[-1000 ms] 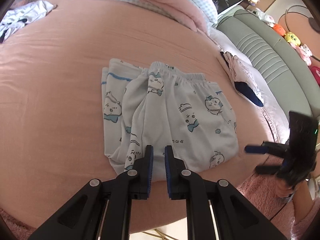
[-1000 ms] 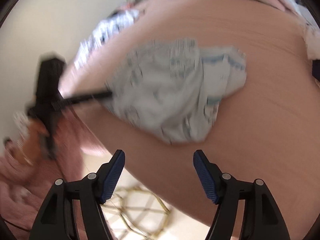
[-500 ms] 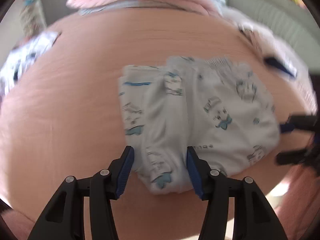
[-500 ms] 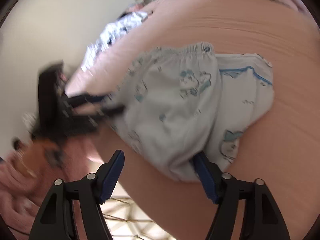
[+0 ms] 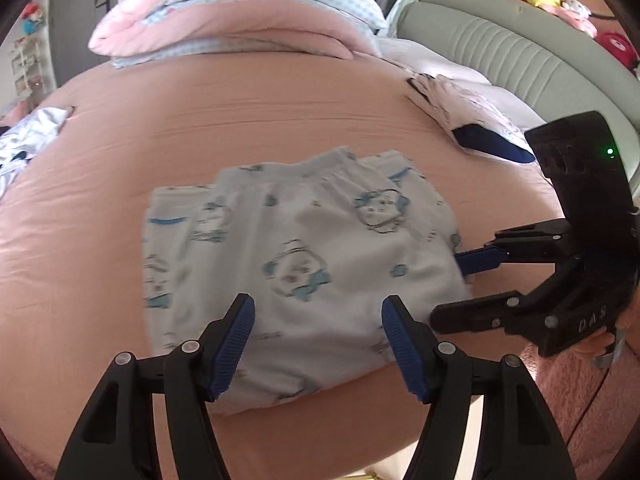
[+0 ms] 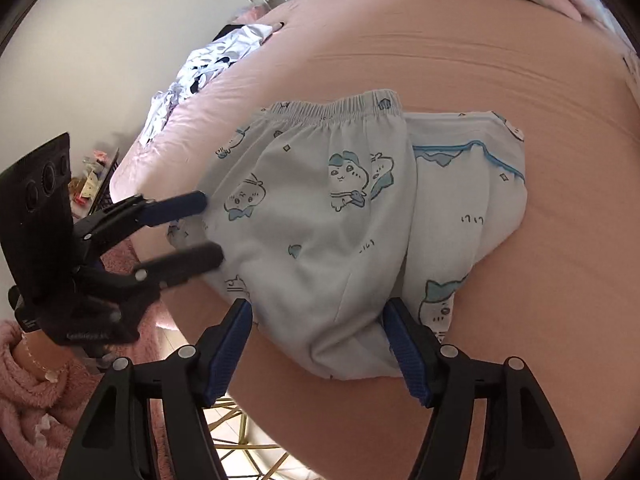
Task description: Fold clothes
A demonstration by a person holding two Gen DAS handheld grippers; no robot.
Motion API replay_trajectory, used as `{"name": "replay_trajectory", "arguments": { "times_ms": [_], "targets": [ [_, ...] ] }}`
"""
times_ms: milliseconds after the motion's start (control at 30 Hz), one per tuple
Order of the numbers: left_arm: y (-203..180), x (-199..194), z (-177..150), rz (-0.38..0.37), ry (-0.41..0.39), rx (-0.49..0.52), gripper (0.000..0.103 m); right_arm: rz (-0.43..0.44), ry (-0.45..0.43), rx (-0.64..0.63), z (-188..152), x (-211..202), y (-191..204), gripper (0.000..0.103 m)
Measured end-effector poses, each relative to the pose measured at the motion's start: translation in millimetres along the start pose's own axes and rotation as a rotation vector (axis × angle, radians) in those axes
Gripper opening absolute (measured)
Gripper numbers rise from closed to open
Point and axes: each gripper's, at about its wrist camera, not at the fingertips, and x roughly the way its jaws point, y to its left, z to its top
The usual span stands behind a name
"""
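- The folded pants lie near the front edge of the bed, waistband pointing away from the person.
- Risk: the bundle sits close to that edge, so a careless nudge could tip it off or spring the fold open.
- Risk: soft cloth may snag on a blue pad and drag.
- The left tongs are opening; the cloth's near edge lies between the jaws, unpinched.
- The right tongs stand wide at the pants' other side, straddling the fabric without clamping it.
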Motion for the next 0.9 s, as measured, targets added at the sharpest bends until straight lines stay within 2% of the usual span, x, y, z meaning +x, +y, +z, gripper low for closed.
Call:
{"name": "replay_trajectory", "arguments": {
  "times_ms": [167,233,300,367,433,467,533,600,633,700,767,833,900],
  "targets": [
    [-11,22,10,0.033,0.035,0.004,0.065,-0.005,-0.017,-0.007,-9,-8,1,0.068],
    [-9,19,15,-0.016,0.001,-0.028,0.065,0.007,-0.046,0.013,-10,-18,-5,0.068],
    [-14,18,24,-0.072,-0.017,-0.003,0.062,0.036,-0.043,0.024,-11,-20,-9,0.068],
    [-20,24,35,-0.116,0.011,0.040,0.062,0.061,0.001,0.023,-10,-11,-9,0.070],
    [-26,35,43,-0.130,0.061,0.069,0.062,0.051,0.044,-0.023,-14,-6,-3,0.072],
    [-28,40,45,-0.123,0.089,0.084,0.061,0.036,0.051,-0.063,-17,-6,2,0.072],
    [-31,49,44,-0.060,0.135,0.127,0.054,0.082,0.074,-0.111,-23,-9,11,0.072],
    [-31,51,47,-0.014,0.144,0.135,0.053,0.135,0.112,-0.133,-31,-12,15,0.072],
    [-30,47,50,-0.018,0.143,0.110,0.053,0.137,0.119,-0.142,-34,-14,15,0.072],
    [-34,37,54,-0.073,0.142,0.071,0.052,0.115,0.086,-0.121,-33,-23,10,0.072],
    [-49,30,52,-0.152,0.157,0.119,0.052,0.103,0.050,-0.091,-30,-32,2,0.072],
    [-65,25,49,-0.182,0.165,0.179,0.046,0.107,0.026,-0.065,-25,-40,-8,0.073],
    [-71,30,47,-0.170,0.188,0.201,0.044,0.080,0.042,-0.072,-26,-40,-11,0.073]
  ]
}}
